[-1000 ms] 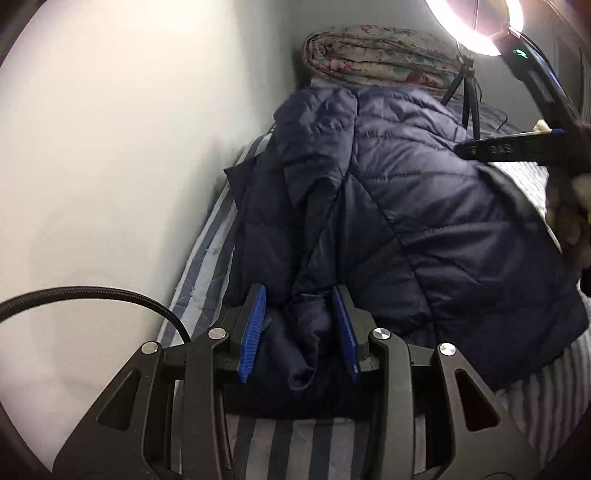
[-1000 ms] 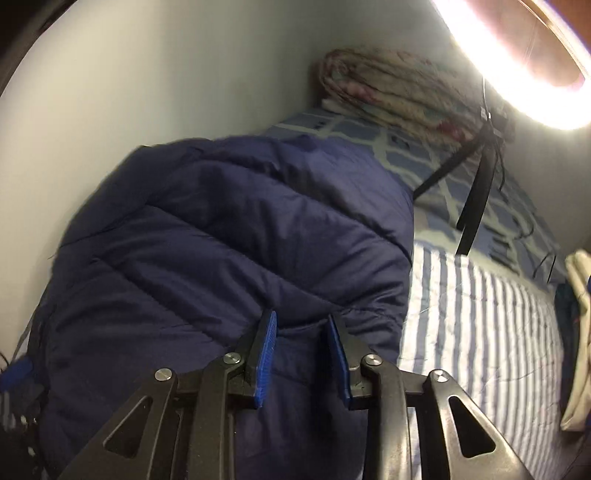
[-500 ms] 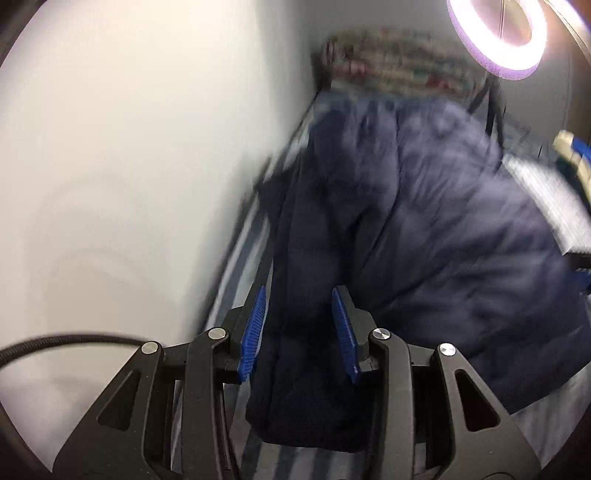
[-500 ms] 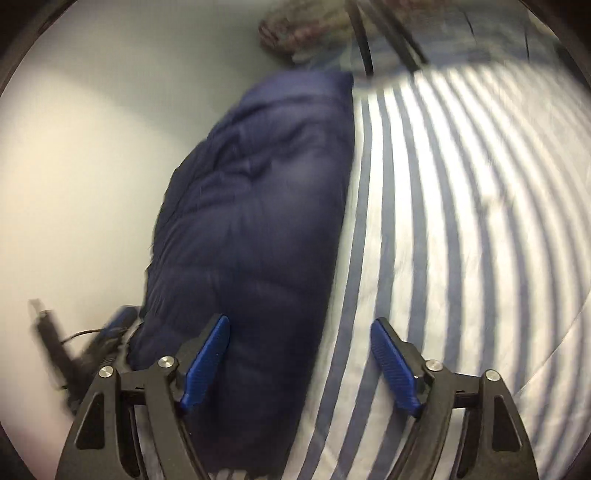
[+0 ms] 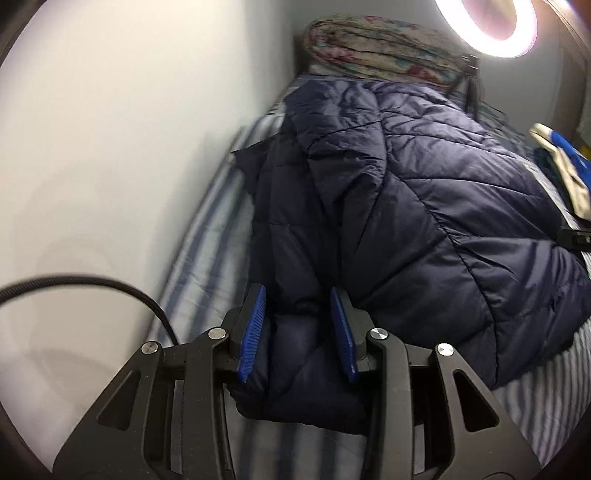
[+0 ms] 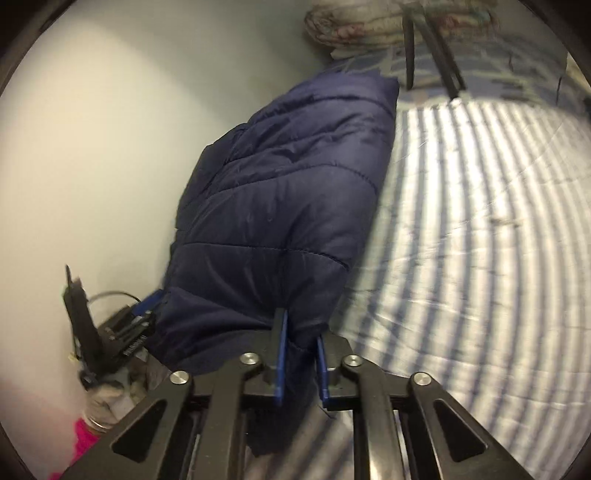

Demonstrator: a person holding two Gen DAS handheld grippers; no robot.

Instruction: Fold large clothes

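A navy quilted puffer jacket [image 5: 424, 206] lies bunched along the wall side of a striped bed [image 5: 207, 251]. My left gripper [image 5: 297, 332] is shut on a thick fold at the jacket's near end. In the right wrist view the jacket [image 6: 288, 199] stretches away from me, and my right gripper [image 6: 299, 360] is shut on its near corner, the blue pads pinching the fabric. The left gripper's body [image 6: 110, 332] shows at the jacket's far left end in that view.
A white wall [image 5: 129, 147] runs close along the left. A folded floral quilt [image 5: 376, 48] lies at the head of the bed. A ring light [image 5: 487, 26] on a tripod [image 6: 432, 48] stands there too. Other clothes [image 5: 561, 173] lie at the right. Striped sheet [image 6: 480, 240] spreads right.
My right gripper opened wide half a second ago, moved to the jacket's near corner, and has now shut on it. My left gripper kept its hold while the view shifted.
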